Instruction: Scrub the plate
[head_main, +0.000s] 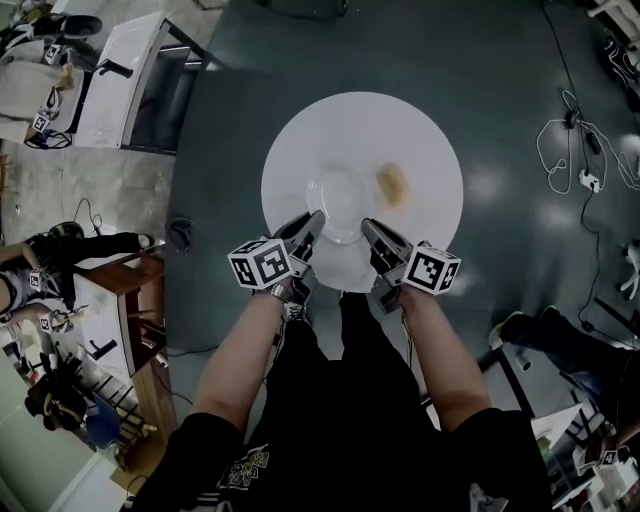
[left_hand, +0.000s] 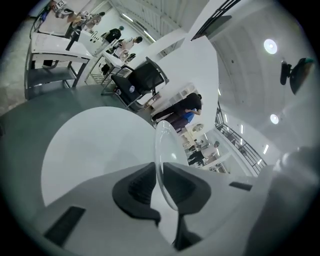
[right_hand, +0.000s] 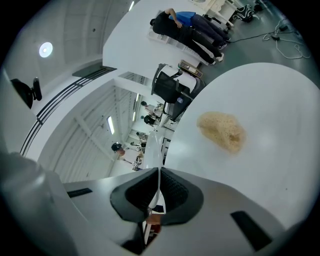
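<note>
step: steady plate (head_main: 340, 215) for scrubbing | left gripper (head_main: 312, 225) pinches rim; right gripper (head_main: 372, 232) clamped on rim | plate over table (head_main: 300, 140) near edge | tip: keep one grip firm, free other for sponge (head_main: 392, 184)

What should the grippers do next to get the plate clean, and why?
Probably the right gripper should let go of the plate and reach for the sponge. It and the left gripper both pinch the plate's rim, so neither can scrub, and the sponge lies untouched on the table beside it.
</note>
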